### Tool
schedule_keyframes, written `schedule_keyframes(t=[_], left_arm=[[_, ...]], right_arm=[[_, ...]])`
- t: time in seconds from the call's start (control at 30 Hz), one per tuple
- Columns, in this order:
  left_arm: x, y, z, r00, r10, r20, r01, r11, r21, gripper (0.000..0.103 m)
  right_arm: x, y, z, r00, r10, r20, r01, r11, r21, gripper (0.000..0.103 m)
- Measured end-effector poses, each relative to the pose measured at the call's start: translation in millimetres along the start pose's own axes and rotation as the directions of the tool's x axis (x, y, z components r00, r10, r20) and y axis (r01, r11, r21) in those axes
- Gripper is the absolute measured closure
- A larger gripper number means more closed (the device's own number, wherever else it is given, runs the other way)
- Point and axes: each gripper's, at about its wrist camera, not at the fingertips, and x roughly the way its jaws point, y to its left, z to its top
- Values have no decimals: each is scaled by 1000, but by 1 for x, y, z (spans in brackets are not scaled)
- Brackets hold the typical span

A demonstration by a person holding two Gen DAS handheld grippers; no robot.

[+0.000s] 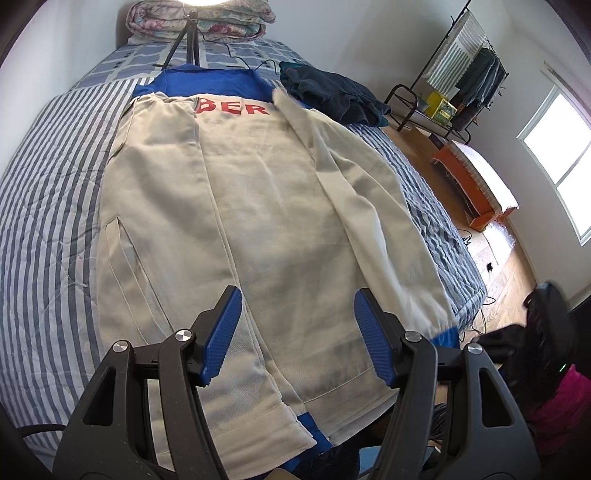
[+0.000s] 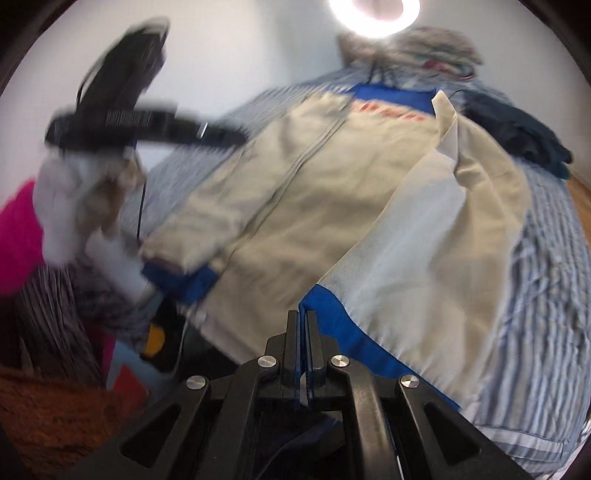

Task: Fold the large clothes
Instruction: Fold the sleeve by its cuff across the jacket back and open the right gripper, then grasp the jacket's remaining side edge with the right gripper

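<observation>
A large cream jacket (image 1: 258, 206) with blue collar, blue hem band and red letters lies spread on the striped bed, its left side folded inward. My left gripper (image 1: 297, 332) is open and empty, hovering above the jacket's lower middle. In the right wrist view the same jacket (image 2: 332, 192) shows, its right panel lifted and folded over. My right gripper (image 2: 302, 317) is shut on the jacket's blue hem band (image 2: 332, 325) at the lower right corner. The left gripper (image 2: 122, 122) appears blurred at upper left of that view.
The striped bedspread (image 1: 48, 206) surrounds the jacket. A dark blue garment (image 1: 332, 96) lies at the far right of the bed. A tripod (image 1: 188, 40) and folded quilt (image 1: 199, 18) stand at the head. A clothes rack (image 1: 465, 74) and orange bench (image 1: 476, 184) stand right.
</observation>
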Motion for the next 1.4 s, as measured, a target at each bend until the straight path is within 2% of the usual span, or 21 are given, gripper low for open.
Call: schedule_keyframes(t=[0.13, 0.27, 0.37, 0.47, 0.53, 0.63, 0.73, 0.9, 1.17, 1.4], left_arm=[[4, -1, -1, 1000, -5, -7, 5, 1000, -7, 38], [13, -5, -4, 999, -33, -31, 32, 999, -22, 38], [24, -10, -9, 996, -73, -60, 70, 996, -46, 38], [35, -15, -12, 989, -121, -80, 114, 990, -88, 38], [45, -18, -12, 984, -149, -97, 137, 983, -122, 38], [60, -21, -12, 977, -183, -110, 163, 972, -171, 38], [72, -22, -6, 973, -207, -103, 181, 960, -215, 38], [93, -16, 6, 968, -237, -82, 203, 932, -300, 38], [127, 3, 18, 951, -303, -59, 244, 855, -457, 38], [148, 4, 23, 940, -336, -59, 264, 825, -500, 38]], right_arm=[[11, 2, -10, 999, 10, -49, -11, 1000, -17, 103], [-3, -6, -10, 998, 51, -34, -51, 999, -8, 103], [-15, -14, -11, 994, 109, 2, -109, 993, 36, 97], [-33, -22, -8, 988, 140, 64, -144, 988, 62, 67], [-50, -36, -7, 974, 186, 125, -199, 975, 99, 67], [-70, -68, -3, 972, 135, 191, -170, 968, 183, 67], [-81, -110, -1, 969, 69, 238, -142, 941, 306, 66], [-79, -175, 13, 967, -40, 253, -83, 887, 455, 64], [-35, -236, 41, 978, -58, 199, -64, 827, 559, 64], [-11, -262, 58, 984, -74, 160, -35, 808, 588, 65]])
